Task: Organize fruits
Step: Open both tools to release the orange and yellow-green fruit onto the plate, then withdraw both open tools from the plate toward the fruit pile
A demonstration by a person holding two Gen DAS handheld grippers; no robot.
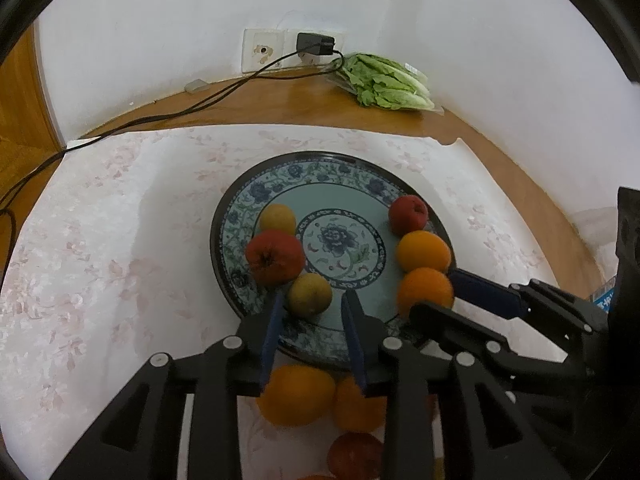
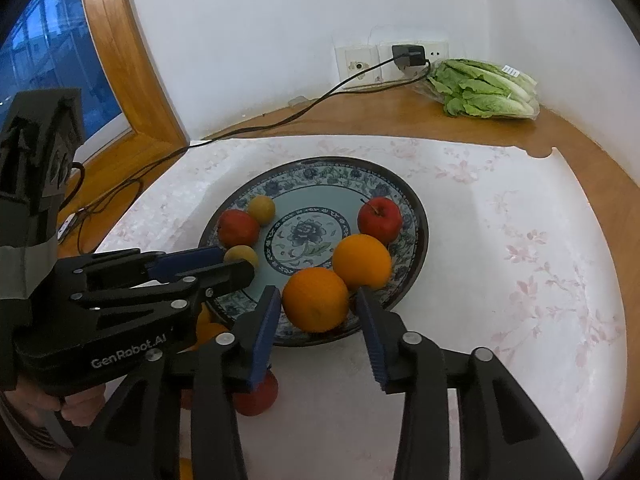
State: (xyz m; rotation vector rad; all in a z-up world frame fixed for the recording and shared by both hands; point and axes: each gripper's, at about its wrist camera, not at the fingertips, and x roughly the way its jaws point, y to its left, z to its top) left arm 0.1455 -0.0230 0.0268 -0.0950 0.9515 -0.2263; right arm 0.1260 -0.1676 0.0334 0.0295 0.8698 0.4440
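Left gripper (image 1: 311, 309): jaws slightly apart around a small yellow-green fruit (image 1: 310, 294) on the plate, no clear press on it. Right gripper (image 2: 318, 304): jaws apart either side of the nearest orange (image 2: 316, 299), gaps visible at both pads. Blue-patterned plate (image 2: 320, 172) on a white floral cloth (image 2: 520, 260). Also on the plate: second orange (image 2: 362, 260), two red apples (image 2: 379, 219), another yellow fruit (image 2: 261, 209). More oranges (image 1: 296, 394) off the plate, near edge.
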